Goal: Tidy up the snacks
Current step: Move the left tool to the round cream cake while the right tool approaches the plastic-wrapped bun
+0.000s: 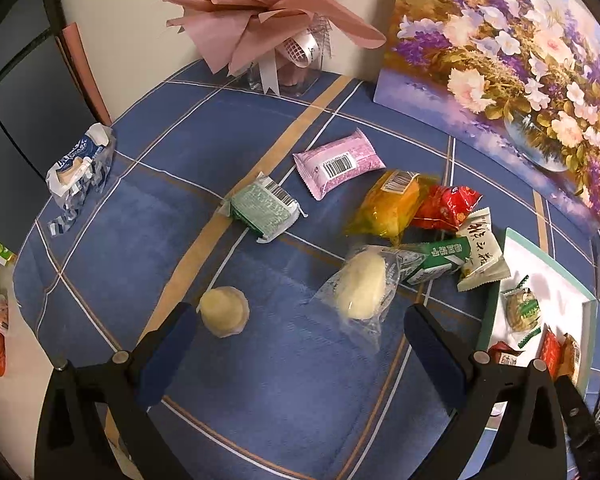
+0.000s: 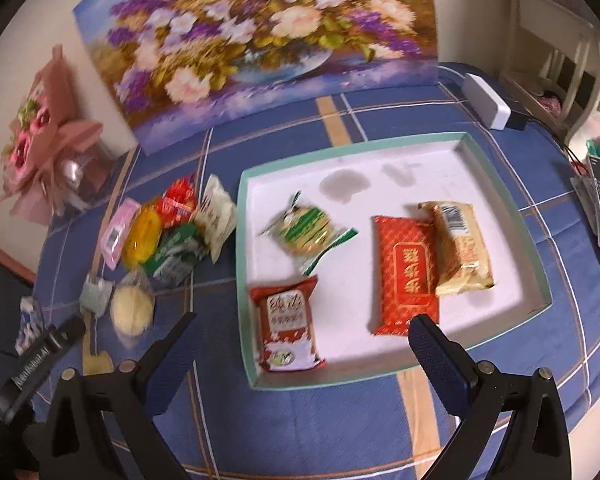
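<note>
Snacks (image 1: 380,200) lie mid-frame on the blue surface (image 1: 260,380); 4 sit in the tray (image 2: 536,248); left tongs (image 1: 300,332) and right tongs (image 2: 304,340) gape empty.

Bouquet (image 1: 260,4) cut off by top edge; snack pile (image 2: 172,236) blurred (labels unreadable).

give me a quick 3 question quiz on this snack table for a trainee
1. How many snacks lie in the tray?
2. True or false: the left gripper is shut on the pink pack.
3. Which snack lies outside the tray? A) red pack B) tan pack C) yellow pack

Key
1. Four.
2. False: it is open and empty.
3. C.
</note>
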### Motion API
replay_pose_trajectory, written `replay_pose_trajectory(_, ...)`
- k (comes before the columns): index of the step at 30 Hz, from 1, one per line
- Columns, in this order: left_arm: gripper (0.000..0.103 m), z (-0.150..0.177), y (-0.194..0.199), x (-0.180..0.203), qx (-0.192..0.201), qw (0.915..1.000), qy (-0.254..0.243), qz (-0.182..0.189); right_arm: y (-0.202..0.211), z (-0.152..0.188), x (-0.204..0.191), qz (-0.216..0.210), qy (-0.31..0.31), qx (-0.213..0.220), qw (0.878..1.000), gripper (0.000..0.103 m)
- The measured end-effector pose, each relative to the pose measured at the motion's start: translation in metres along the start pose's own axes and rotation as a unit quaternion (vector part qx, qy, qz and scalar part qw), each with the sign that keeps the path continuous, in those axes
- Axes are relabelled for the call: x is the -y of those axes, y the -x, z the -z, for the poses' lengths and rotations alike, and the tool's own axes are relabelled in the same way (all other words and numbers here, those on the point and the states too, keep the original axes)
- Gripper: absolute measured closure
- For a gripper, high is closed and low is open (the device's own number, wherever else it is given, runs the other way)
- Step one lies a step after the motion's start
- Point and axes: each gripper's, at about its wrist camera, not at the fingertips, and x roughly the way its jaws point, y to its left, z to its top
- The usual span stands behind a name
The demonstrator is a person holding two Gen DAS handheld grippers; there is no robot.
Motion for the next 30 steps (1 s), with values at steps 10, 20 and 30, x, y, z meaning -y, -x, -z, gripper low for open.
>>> replay_pose_trajectory(10, 0.000, -0.010, -0.013, -0.034, -0.020, 0.9993, 0.031, 0.009, -0.025, 0.004, -0.025, -0.033, 0.020, -0.033, 0.999, 0.000)
replay_pose_trajectory(20, 0.000, -0.009, -0.037, -0.104, -0.051, 0.9910, 0.124, 0.003, -0.039, 0.015, -0.089, -0.099, 0.059, -0.055, 0.992, 0.000)
replay_pose_trajectory(30, 0.000, -0.003, -0.066, -0.120, -0.090, 0.9826, 0.159, 0.032, -0.071, 0.017, -0.123, -0.156, 0.030, -0.088, 0.983, 0.000)
